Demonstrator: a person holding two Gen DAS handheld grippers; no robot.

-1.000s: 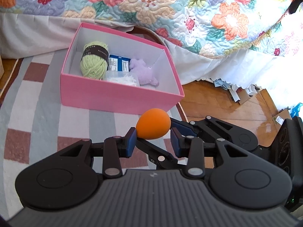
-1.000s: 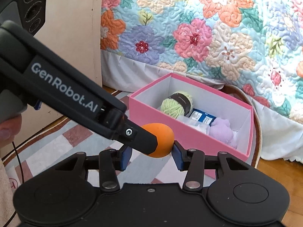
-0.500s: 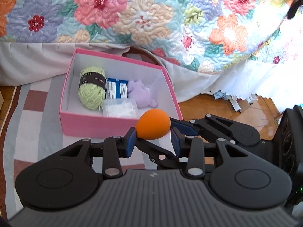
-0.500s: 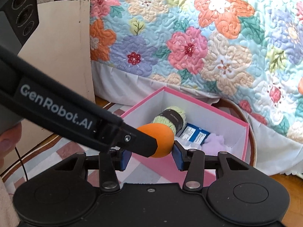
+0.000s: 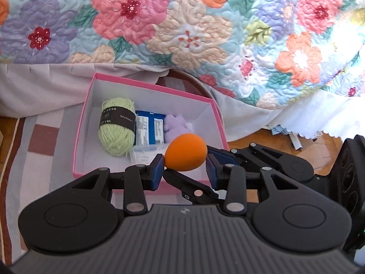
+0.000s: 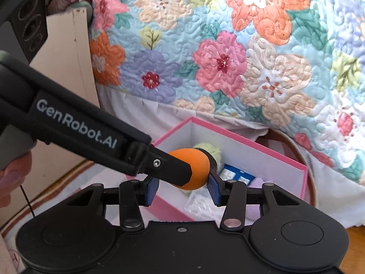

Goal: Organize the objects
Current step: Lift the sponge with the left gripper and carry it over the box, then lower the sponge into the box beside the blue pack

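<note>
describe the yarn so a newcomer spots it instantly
Below the floral quilt, a pink box sits open on the rug. The yarn lies in its left part, beside a blue packet. It is the only pale green skein, with a dark paper band around its middle.

Bright daylight comes from the right, washing the quilt (image 5: 337, 52) and its white frill (image 5: 319, 114) almost to glare. Colours stay vivid and focus is crisp in both views. Fisheye bending curves the rug (image 5: 27, 150) and darkens the frame corners. Shadows are soft.
</note>
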